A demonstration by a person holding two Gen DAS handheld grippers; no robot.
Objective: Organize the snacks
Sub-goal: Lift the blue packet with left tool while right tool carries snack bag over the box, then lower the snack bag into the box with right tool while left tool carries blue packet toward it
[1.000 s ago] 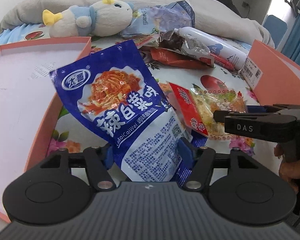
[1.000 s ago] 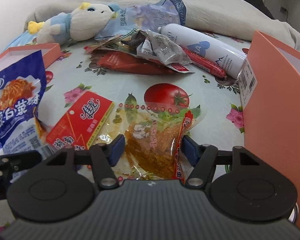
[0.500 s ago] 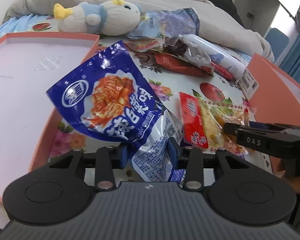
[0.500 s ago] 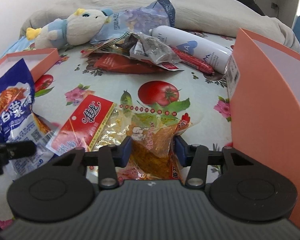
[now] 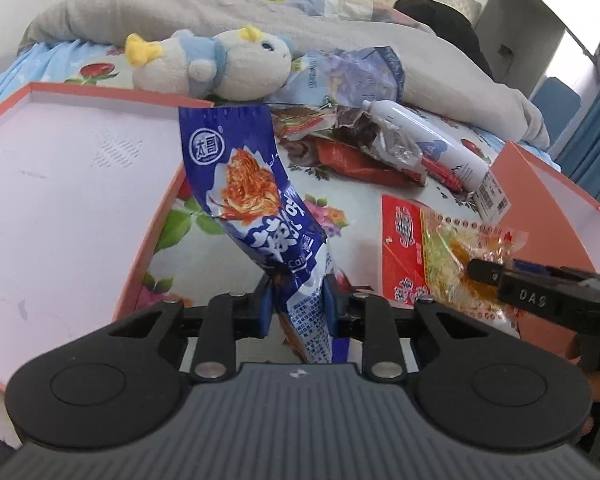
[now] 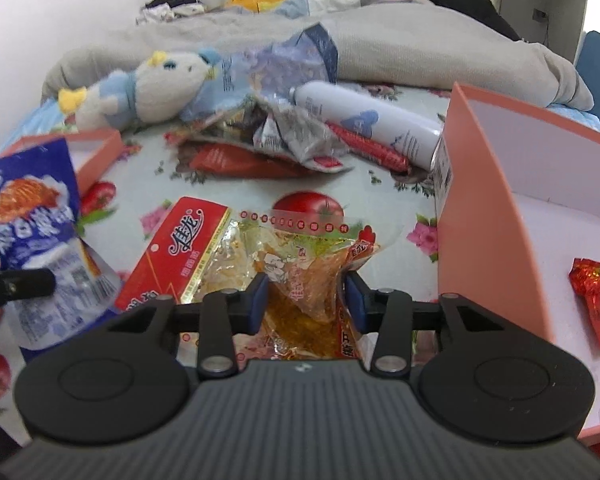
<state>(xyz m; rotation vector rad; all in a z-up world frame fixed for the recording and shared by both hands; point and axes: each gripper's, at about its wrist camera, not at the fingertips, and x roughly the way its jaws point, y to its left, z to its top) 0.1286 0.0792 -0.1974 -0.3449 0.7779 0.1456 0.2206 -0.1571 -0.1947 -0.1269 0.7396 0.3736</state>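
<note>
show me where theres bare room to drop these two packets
Most room: the left pink tray, whose floor shows nothing on it beside the blue packet. The right pink box holds only a red wrapper. Crowded: the wrapper pile by the white bottle and plush toy.

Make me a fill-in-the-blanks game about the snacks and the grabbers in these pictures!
1. The left gripper squeezes a ____ snack bag.
2. The right gripper pinches a clear packet with a ____ label end.
3. The plush toy lies beside a ____ bottle.

Missing words: blue; red; white
</note>
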